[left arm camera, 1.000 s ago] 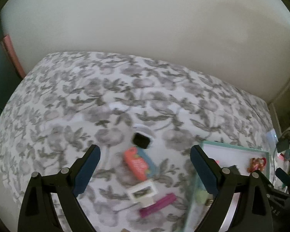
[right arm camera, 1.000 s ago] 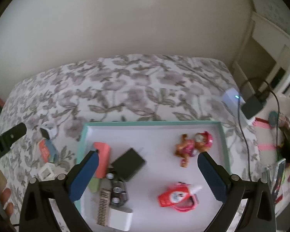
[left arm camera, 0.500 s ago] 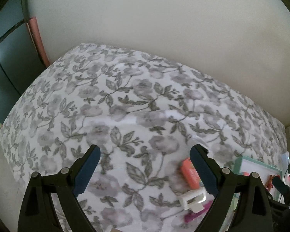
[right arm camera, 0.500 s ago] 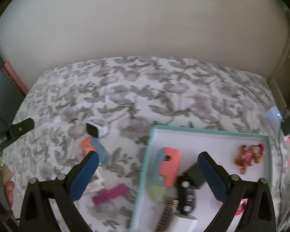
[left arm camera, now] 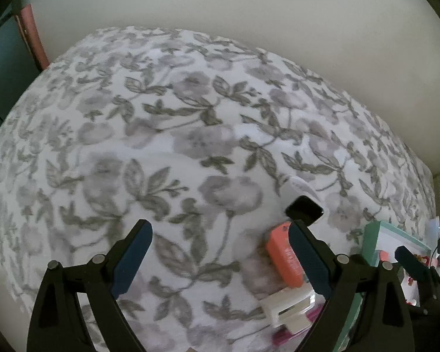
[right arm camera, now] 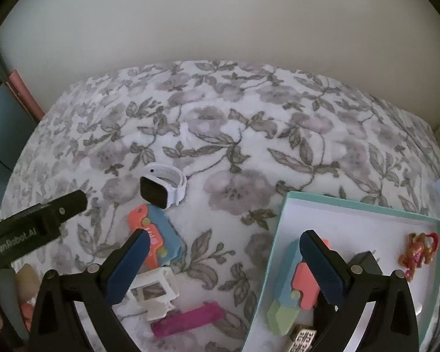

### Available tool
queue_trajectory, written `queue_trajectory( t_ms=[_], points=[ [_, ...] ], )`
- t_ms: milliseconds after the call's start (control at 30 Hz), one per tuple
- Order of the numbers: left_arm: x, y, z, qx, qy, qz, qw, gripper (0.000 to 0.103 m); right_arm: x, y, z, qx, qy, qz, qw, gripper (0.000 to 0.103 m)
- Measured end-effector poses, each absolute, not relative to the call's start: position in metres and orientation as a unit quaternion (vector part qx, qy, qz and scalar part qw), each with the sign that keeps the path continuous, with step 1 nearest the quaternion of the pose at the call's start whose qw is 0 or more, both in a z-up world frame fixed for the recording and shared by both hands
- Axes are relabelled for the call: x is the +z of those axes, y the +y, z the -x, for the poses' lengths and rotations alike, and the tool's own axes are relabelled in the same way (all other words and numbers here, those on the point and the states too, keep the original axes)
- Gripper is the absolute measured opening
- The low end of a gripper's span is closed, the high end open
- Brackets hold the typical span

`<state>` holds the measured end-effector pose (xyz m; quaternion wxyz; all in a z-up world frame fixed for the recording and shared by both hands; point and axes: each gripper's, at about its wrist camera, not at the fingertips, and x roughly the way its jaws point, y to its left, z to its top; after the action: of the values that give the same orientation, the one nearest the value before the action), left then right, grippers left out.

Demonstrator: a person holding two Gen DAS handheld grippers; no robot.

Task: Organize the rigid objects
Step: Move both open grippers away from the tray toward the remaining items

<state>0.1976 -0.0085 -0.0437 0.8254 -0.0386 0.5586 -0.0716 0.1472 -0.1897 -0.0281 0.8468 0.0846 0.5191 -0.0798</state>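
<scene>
Floral bedspread (right arm camera: 226, 135) against a plain wall. Loose on it: watch (right arm camera: 161, 189), orange-blue toy (right arm camera: 155, 242), white frame (right arm camera: 152, 293), pink bar (right arm camera: 190, 319). Tray (right arm camera: 366, 205) beside them, partly filled, likely the collecting spot. Left gripper (left arm camera: 217, 259) and right gripper (right arm camera: 223, 262): jaws wide, empty.

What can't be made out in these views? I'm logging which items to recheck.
- Pink bar: blurred in right wrist view; left finger covers most of it in left wrist view.
- Patterned block: cut off by bottom edge.
- Black box: right finger hides most.
- Figurine: too small for detail.
</scene>
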Motion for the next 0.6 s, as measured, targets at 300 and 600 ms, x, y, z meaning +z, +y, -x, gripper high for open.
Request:
queue_trajectory(
  t_ms=[300, 600],
  points=[
    [-0.058, -0.029, -0.202, -0.092, 0.578, 0.036, 0.810, 0.094, -0.024, -0.207, -0.155, -0.118, 0.512, -0.036, 0.850, 0.103],
    [-0.078, -0.052, -0.201, -0.119, 0.608, 0.035, 0.784, 0.094, -0.029, -0.239, -0.151, -0.153, 0.517, -0.054, 0.840, 0.103]
  ],
)
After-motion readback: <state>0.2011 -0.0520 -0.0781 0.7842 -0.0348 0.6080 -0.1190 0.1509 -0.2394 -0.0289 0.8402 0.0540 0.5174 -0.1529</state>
